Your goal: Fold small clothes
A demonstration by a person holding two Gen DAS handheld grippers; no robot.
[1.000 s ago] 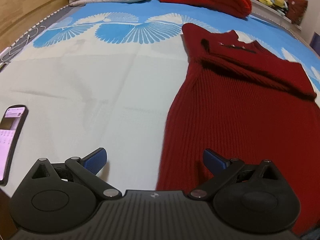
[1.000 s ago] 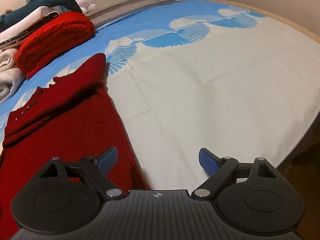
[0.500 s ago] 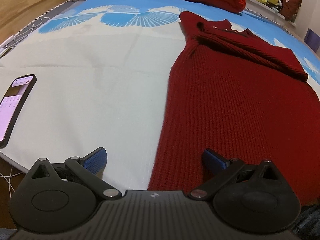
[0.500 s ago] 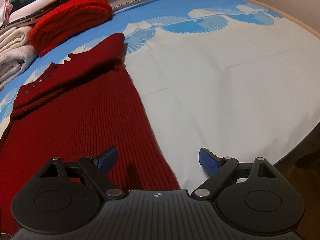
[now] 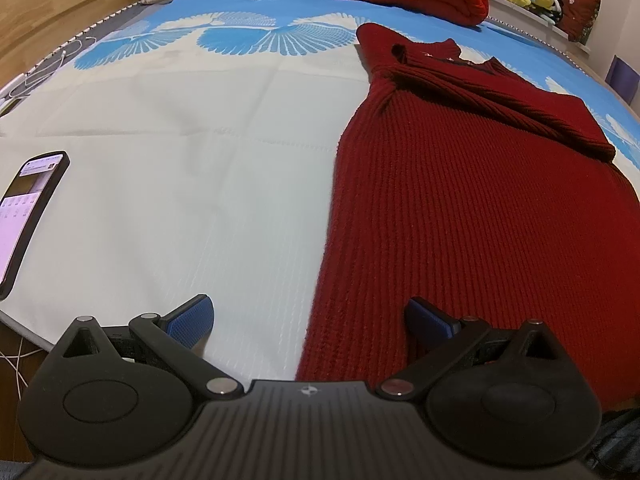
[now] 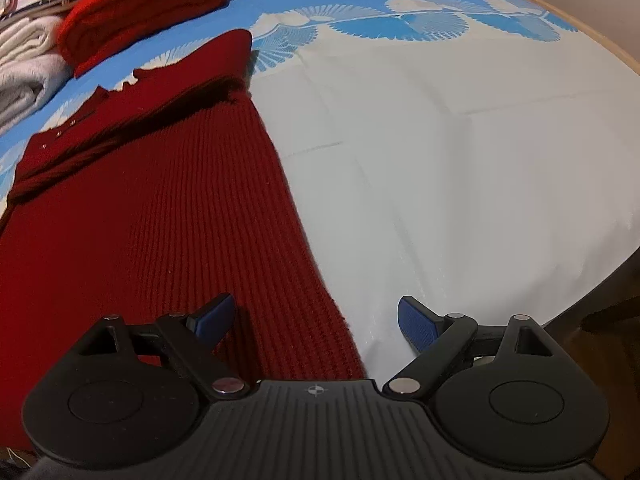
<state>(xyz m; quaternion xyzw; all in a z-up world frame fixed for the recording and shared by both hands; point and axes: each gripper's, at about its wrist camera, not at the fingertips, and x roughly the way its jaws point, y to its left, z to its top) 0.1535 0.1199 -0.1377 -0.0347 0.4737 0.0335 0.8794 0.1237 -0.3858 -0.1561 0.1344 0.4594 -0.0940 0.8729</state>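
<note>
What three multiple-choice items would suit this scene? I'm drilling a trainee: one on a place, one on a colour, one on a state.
1. Where does the phone lie?
A. on the sweater
B. at the sheet's left edge
C. on the folded pile

2. What colour is the flat sweater?
A. dark red
B. green
C. grey

3. How is the right claw?
A. shut on the hem
B. open, straddling the sweater's edge
C. out of view

Answers: B, the phone rests on the white sheet far left; A, its ribbed knit is dark red; B, its blue pads stand wide apart.
</note>
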